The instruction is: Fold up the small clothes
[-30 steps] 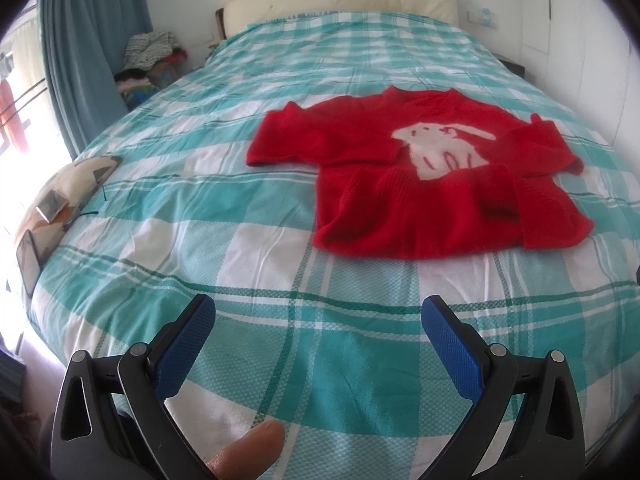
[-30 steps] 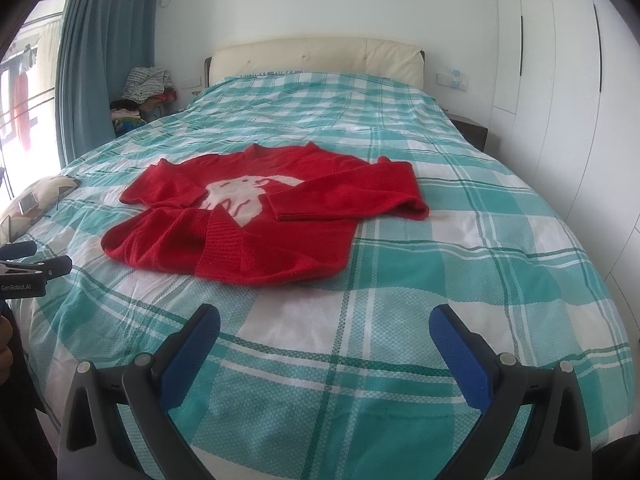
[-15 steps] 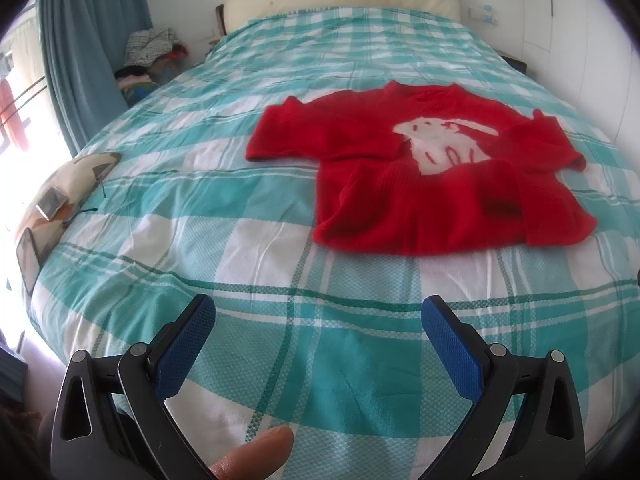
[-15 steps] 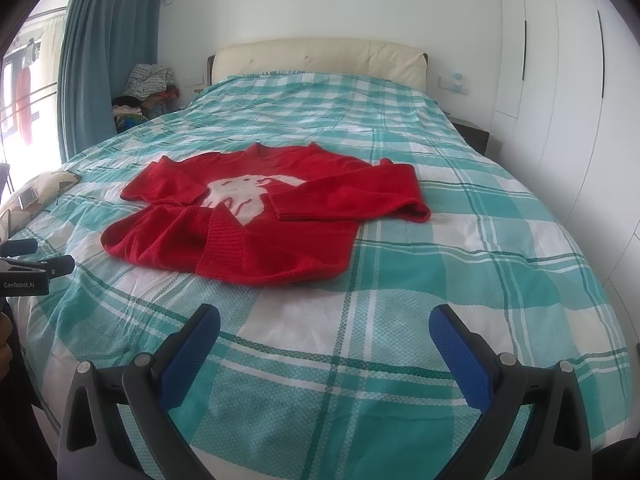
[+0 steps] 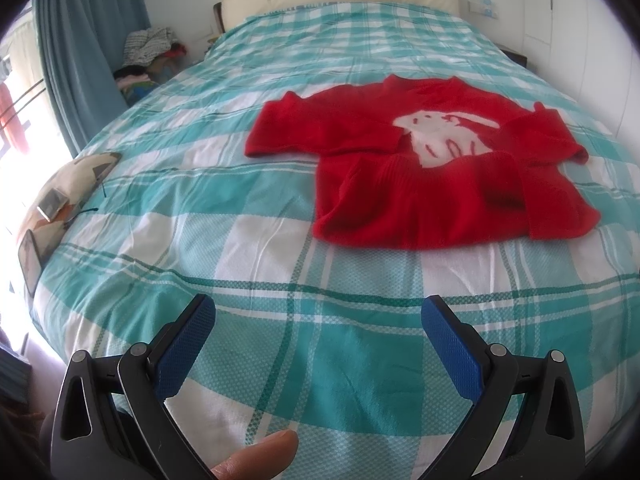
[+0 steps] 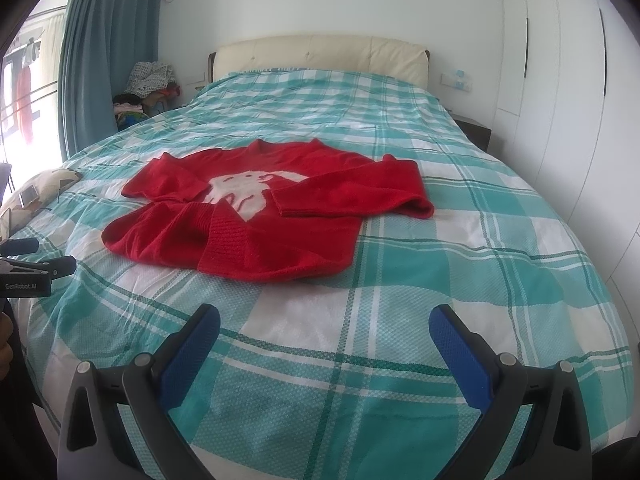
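Both tools, left tool (image 5: 318, 316) and right tool (image 6: 324, 326), gape empty; the red sweater (image 6: 264, 208) lies ahead on the bed (image 6: 460, 264), hem nearest, right of the left tool, left of the right.

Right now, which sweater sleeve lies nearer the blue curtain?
The sleeve on the pillow side of the red sweater; the other sleeve lies toward the wardrobe.

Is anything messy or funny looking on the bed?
Not much. The red sweater lies on the checked bedspread with both sleeves already crossed over its front, partly covering the white animal picture. Its bottom edge is a bit rumpled. Both grippers, left and right, are open and empty.
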